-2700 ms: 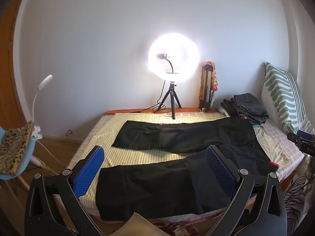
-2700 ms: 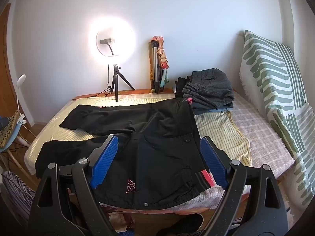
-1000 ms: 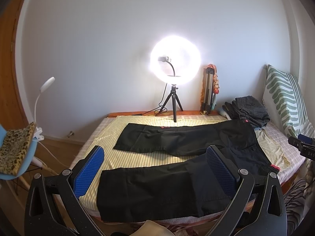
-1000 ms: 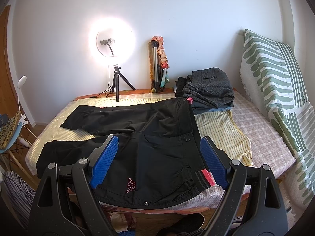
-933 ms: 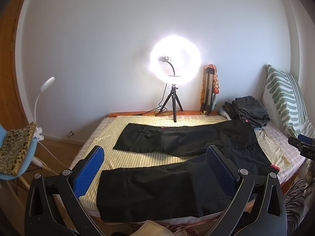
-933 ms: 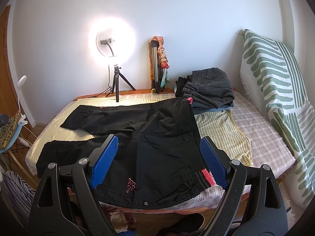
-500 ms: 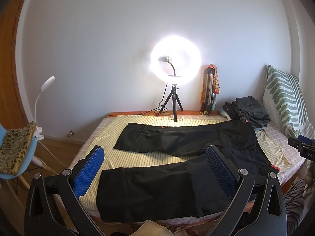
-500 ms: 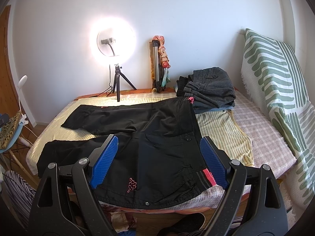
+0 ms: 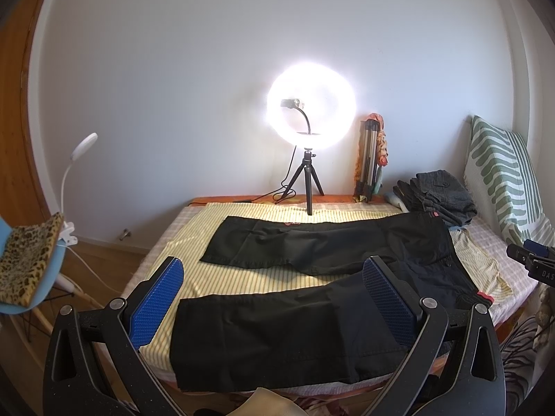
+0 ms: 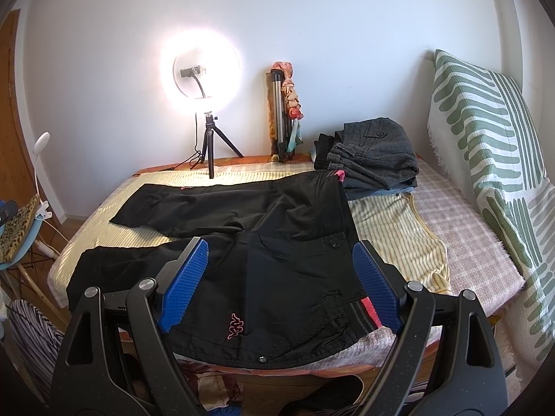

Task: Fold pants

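Black pants lie spread flat on the bed, legs pointing left and waistband to the right. In the right wrist view the pants show a pink logo near the front hem and a red-striped waistband. My left gripper is open and empty, held above the near leg. My right gripper is open and empty, held above the waist end near the bed's front edge. Its tip also shows in the left wrist view at the far right.
A lit ring light on a tripod stands at the back of the bed. A pile of folded dark clothes sits at the back right. A striped pillow leans on the right wall. A blue chair stands left.
Both grippers have drifted back and slightly up over the last seconds, so the view is a little wider. The pants have not moved. Both grippers stayed open.
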Motion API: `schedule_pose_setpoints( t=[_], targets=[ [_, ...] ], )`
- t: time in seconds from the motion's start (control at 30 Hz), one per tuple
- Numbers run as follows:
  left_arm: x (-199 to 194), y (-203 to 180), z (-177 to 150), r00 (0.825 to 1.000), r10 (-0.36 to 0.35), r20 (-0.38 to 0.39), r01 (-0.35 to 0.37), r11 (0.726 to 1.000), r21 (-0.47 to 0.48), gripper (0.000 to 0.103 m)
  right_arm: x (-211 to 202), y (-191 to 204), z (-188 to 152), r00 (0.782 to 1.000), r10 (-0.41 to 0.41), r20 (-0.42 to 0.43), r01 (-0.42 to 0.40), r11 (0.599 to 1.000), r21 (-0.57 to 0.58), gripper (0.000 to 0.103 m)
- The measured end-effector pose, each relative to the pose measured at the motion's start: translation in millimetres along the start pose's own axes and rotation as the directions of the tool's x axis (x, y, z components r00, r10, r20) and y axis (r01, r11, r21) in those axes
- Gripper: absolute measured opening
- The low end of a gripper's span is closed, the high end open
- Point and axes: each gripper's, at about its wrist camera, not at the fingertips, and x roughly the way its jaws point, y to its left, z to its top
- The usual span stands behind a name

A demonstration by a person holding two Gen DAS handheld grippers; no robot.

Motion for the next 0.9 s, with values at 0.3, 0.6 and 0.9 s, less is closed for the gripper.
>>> schedule_pose_setpoints(
  t=[0.3, 0.6, 0.9],
  targets=[
    [3, 2, -1, 1.0, 0.0, -0.005, 0.0, 1.0, -0.001, 0.103, 3, 5, -2, 1.0, 0.007, -0.004, -0.007, 1.0, -0.012, 0.088],
    [15, 12, -6, 0.999, -0.014, -0.029, 0.013, 1.0, -0.007, 0.103, 11, 16, 0, 0.997, 0.068, -0.031, -0.07, 0.995, -0.065, 0.088],
    [46, 38, -25, 0.986, -0.049, -0.158, 0.053, 0.998, 0.023, 0.103, 33, 40, -9, 0.973, 0.175, -0.153, -0.209, 0.946, -0.248, 0.088]
  ],
)
